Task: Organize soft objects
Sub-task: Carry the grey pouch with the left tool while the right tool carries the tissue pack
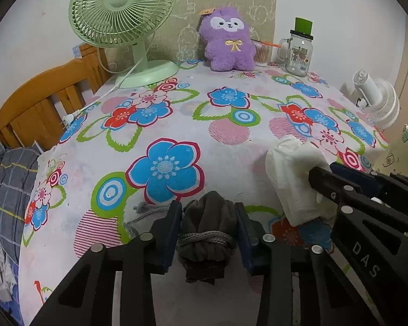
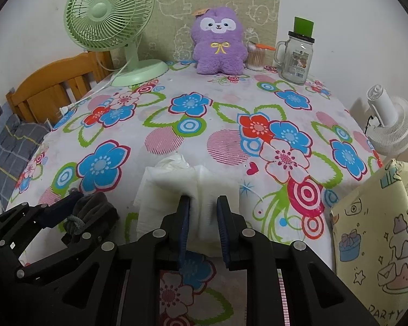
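Table [image 1: 176,125] under a flowered cloth, with two claws each pinching one soft thing near its front edge.
Largest first: one green fan [image 1: 122,13] at the back left, one white fan [image 2: 389,119] off the right edge, one purple plush toy [image 1: 227,40] against the back wall, one glass jar [image 1: 297,51] beside it, then one white cloth [image 2: 174,187] and one dark bundle [image 1: 206,225] tied with grey cord. Left claw [image 1: 208,233] is pressed onto the dark bundle, right claw [image 2: 202,228] onto a fold of the white cloth, both just above the table front. Only the right wrist view shows the printed cushion [image 2: 375,250] in full at the right; only the left wrist view shows the cord knot clearly.
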